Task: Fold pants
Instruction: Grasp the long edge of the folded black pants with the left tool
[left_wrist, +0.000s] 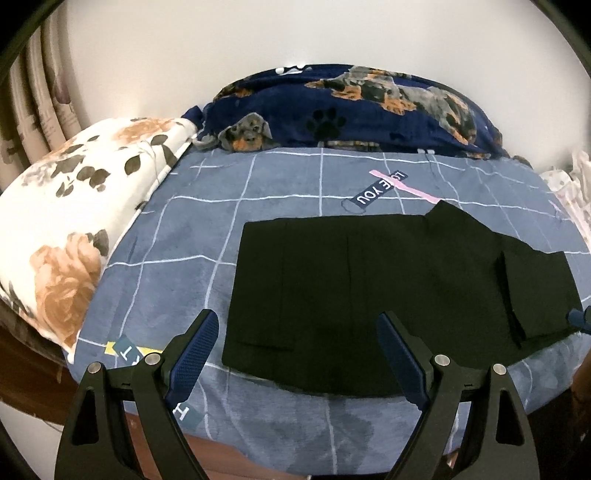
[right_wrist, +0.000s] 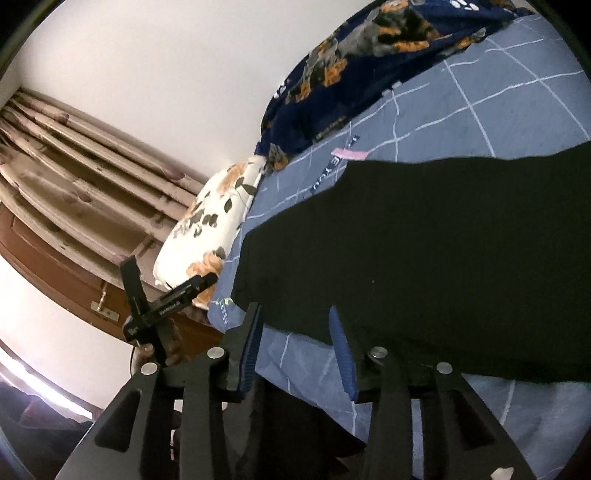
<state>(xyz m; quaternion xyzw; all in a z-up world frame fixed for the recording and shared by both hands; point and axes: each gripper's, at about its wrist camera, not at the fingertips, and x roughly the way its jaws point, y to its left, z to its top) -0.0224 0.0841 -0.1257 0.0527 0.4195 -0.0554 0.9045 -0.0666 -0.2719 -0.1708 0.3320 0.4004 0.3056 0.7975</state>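
In the left wrist view, the black pants (left_wrist: 369, 291) lie folded into a rough rectangle on the bed (left_wrist: 192, 229), filling the centre and right of the frame. The bed's blue sheet carries a white grid and a "LOVE YOU" label just above the pants' upper edge. A floral pillow (left_wrist: 74, 221) sits at the left, a navy dog-print blanket (left_wrist: 351, 107) is bunched along the top against the white wall, and curtains (left_wrist: 37, 92) hang in the upper left corner. The left gripper (left_wrist: 299, 354) hovers at the bottom with its jaws spread wide, nothing between them; the pants' lower edge shows in the gap. A small blue tip at the right edge, touching the pants' border, is too cut off to identify.

In the right wrist view, tilted, the pants (right_wrist: 424, 266) cover the right half of the frame, over the bed (right_wrist: 480, 96). The right gripper (right_wrist: 299, 350) at the bottom has its jaws partly apart, pinching nothing; the pants' near edge lies just beyond them. The left gripper (right_wrist: 162, 302) shows at lower left, before the pillow (right_wrist: 207, 229) and curtains (right_wrist: 74, 177).
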